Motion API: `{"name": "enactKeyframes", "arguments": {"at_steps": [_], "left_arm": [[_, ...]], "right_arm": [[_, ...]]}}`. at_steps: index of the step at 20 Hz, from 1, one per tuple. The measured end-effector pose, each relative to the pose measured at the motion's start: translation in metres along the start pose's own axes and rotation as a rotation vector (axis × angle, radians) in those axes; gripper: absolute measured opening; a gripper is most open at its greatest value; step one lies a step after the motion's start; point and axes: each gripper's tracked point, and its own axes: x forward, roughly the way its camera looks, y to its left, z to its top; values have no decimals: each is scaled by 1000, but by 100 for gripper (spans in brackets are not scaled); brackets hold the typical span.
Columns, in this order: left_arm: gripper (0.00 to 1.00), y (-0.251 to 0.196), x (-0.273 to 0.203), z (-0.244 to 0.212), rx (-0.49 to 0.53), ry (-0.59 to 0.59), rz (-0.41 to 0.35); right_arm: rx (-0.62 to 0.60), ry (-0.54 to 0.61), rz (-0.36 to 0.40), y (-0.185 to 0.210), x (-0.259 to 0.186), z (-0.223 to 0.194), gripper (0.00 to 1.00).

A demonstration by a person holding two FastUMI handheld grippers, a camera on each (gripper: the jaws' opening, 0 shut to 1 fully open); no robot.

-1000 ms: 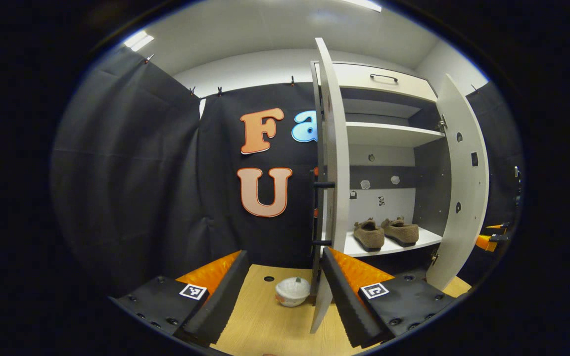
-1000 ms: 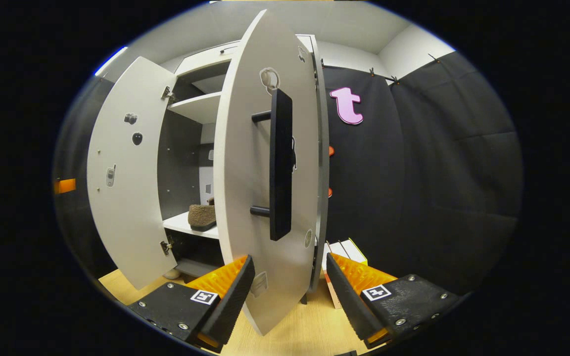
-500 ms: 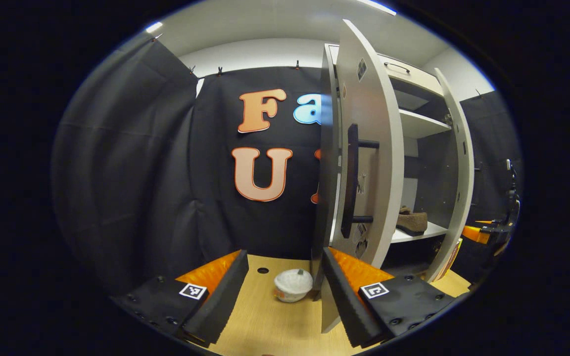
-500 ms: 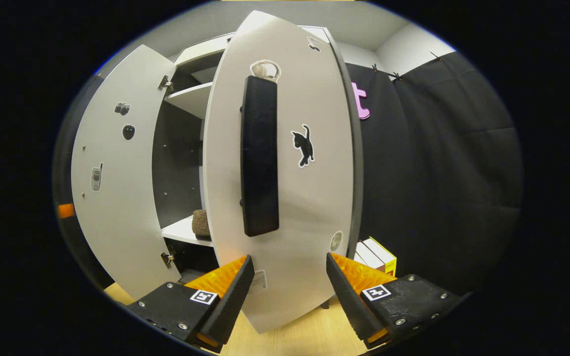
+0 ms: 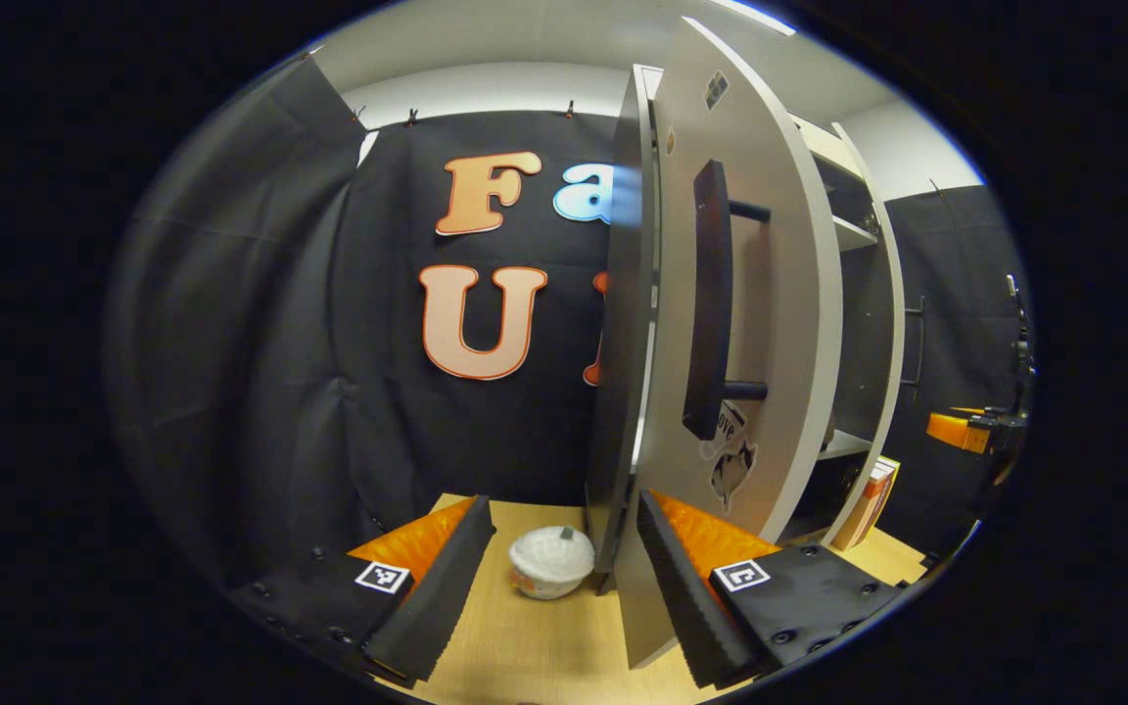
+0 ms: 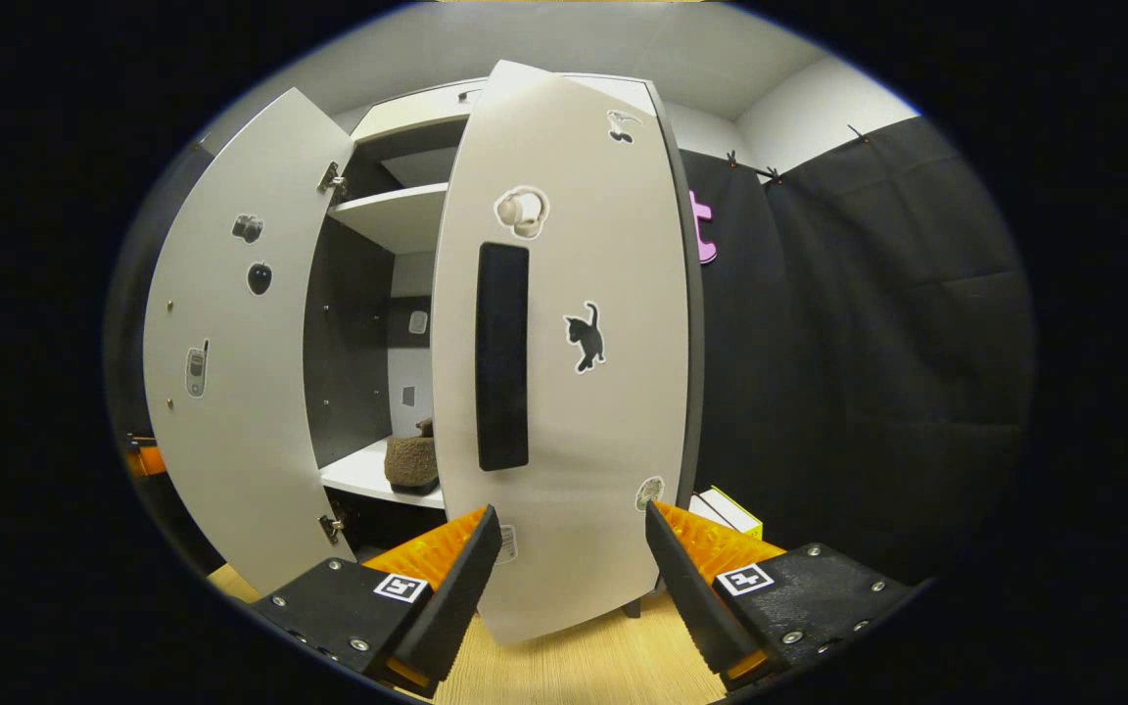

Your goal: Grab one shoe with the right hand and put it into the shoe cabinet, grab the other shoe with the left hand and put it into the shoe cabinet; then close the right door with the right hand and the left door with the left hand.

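- Left gripper view: we find the left gripper (image 5: 564, 578) with its fingers spread wide and nothing between them, low over the wooden floor (image 5: 544, 656).
- The left door (image 5: 760, 323) of the shoe cabinet (image 5: 853, 235) stands part-way swung, its outer face toward us; its dark bar handle (image 5: 709, 294) runs upright on that face, and an animal sticker (image 5: 732, 470) sits below the handle.
- The door's lower edge lies just beside the gripper's right-hand finger (image 5: 667, 578); we cannot tell whether they touch.
- A white lidded bowl (image 5: 550, 562) rests on the floor between the fingers, farther off.
- At the far right edge we note the other gripper (image 5: 965, 431), well apart.
- Right gripper view: the right gripper (image 6: 569, 578) likewise has its fingers wide and empty, close before the right door (image 6: 574, 392).
- That door is nearly face-on to us, with a dark handle (image 6: 503, 357) and a cat sticker (image 6: 585, 336).
- In the gap between the doors, one brown shoe (image 6: 412, 460) sits on the lower shelf (image 6: 358, 475).
- A box (image 6: 726, 509) stands on the floor beside the cabinet.
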Motion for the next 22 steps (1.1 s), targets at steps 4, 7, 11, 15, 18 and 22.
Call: {"name": "enactKeyframes", "arguments": {"at_steps": [4, 7, 11, 15, 18, 22], "left_arm": [[93, -18, 10, -7, 19, 14, -45], [93, -22, 13, -6, 42, 7, -49], [96, -48, 18, -12, 11, 21, -105], [96, -83, 29, -11, 5, 19, -159], [93, -101, 38, -6, 36, 2, -157], [93, -121, 50, -7, 41, -4, -167]], "right_arm": [[-8, -31, -47, -19, -20, 17, 92], [-7, -41, -74, -33, -34, 23, 92], [-4, -46, -103, -51, -52, 23, 92], [-14, -53, -130, -71, -68, 25, 92], [-26, -62, -149, -90, -78, 29, 92], [-24, -66, -160, -110, -82, 33, 92]]}}
